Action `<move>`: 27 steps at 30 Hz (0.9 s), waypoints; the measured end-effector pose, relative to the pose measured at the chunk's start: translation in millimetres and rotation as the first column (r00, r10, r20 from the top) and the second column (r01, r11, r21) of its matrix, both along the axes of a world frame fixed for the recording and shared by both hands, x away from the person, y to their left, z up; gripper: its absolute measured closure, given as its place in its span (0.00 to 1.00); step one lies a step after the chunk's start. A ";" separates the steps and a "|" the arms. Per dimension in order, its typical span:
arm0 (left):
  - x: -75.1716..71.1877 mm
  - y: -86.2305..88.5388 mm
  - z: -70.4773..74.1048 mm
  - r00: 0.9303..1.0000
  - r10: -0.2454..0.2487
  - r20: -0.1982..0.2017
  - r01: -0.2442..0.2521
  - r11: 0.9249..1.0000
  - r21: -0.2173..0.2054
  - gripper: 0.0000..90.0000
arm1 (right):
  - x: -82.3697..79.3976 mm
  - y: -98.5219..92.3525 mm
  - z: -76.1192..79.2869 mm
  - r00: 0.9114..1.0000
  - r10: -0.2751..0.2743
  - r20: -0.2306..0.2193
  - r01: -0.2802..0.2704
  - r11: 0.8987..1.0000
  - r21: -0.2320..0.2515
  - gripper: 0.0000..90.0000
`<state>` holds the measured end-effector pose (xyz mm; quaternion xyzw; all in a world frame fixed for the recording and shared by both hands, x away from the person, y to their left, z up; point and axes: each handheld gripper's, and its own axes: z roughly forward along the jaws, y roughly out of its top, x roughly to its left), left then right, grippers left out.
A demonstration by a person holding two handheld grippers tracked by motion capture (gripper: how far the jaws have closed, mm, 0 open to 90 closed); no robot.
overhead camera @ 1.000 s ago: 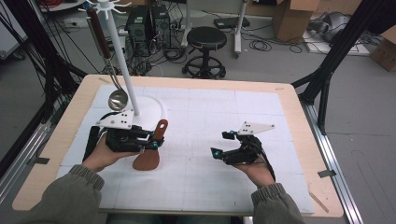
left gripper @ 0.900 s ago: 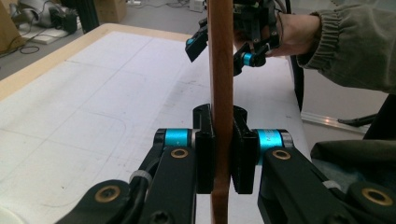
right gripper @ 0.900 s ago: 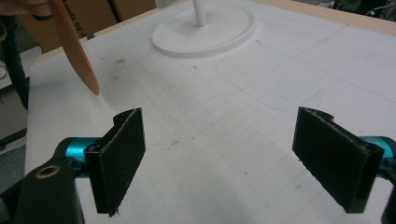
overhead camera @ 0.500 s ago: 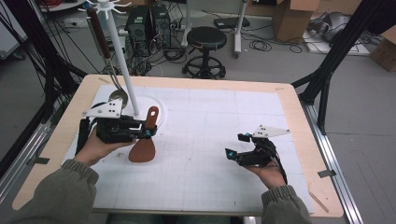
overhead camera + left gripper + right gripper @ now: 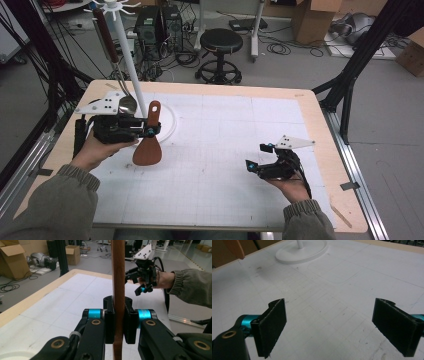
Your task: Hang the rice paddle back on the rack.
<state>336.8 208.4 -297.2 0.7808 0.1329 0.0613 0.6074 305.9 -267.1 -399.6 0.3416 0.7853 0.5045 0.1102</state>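
Note:
A brown wooden spatula (image 5: 148, 145) hangs blade-down above the white mat, its handle upright. My left gripper (image 5: 151, 130) is shut on that handle, close to the white rack pole (image 5: 132, 65). In the left gripper view the handle (image 5: 118, 270) runs straight up between the two clamped jaws. My right gripper (image 5: 259, 158) rests low over the mat at the right, open with nothing between its fingers; its pads (image 5: 274, 325) stand wide apart in the right gripper view. A metal ladle (image 5: 126, 102) with a dark handle hangs from the rack.
The rack's round white base (image 5: 169, 122) sits on the mat (image 5: 225, 150) at the back left, also seen as a white disc (image 5: 302, 251) in the right gripper view. The table's wooden rim (image 5: 320, 115) borders the mat. A black stool (image 5: 218, 42) stands beyond the table.
My left gripper has lifted the spatula and carried it up and left toward the rack pole, handle now upright. My right gripper has drifted right and toward the front edge.

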 end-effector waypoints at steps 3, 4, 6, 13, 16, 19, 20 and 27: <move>1.6 3.6 3.1 1.000 0.006 0.003 -0.006 1.000 -0.011 0.91 | 0.2 -2.7 -0.8 1.000 -0.009 -0.001 0.009 1.000 0.004 0.12; 2.0 4.4 4.0 1.000 0.011 0.003 -0.011 1.000 -0.013 0.92 | 0.2 -3.7 -1.0 1.000 -0.009 0.000 0.009 1.000 0.006 0.12; 2.9 5.9 5.5 1.000 0.018 0.003 -0.018 1.000 -0.016 0.92 | 0.4 -5.0 -1.4 1.000 -0.012 0.004 0.012 1.000 0.006 0.12; 4.6 8.6 8.0 1.000 0.024 0.003 -0.024 1.000 -0.020 0.92 | 1.1 -7.3 -2.7 1.000 -0.019 0.003 0.019 1.000 0.011 0.12; 4.9 9.0 8.7 1.000 0.027 0.003 -0.027 0.999 -0.023 0.92 | 0.9 -8.4 -3.2 1.000 -0.022 0.003 0.022 1.000 0.013 0.12; 5.1 9.3 10.8 1.000 0.029 0.005 -0.029 0.999 -0.016 0.92 | 0.7 -9.2 -3.5 1.000 -0.023 0.001 0.023 1.000 0.015 0.12; 4.7 9.2 11.5 0.999 0.032 0.006 -0.031 0.999 -0.018 0.92 | 0.8 -9.5 -3.8 1.000 -0.023 0.001 0.023 1.000 0.015 0.12; 4.2 11.4 22.5 0.999 0.035 0.020 -0.034 0.999 -0.018 0.92 | -0.7 -9.5 -3.3 1.000 -0.022 0.006 0.021 1.000 0.015 0.12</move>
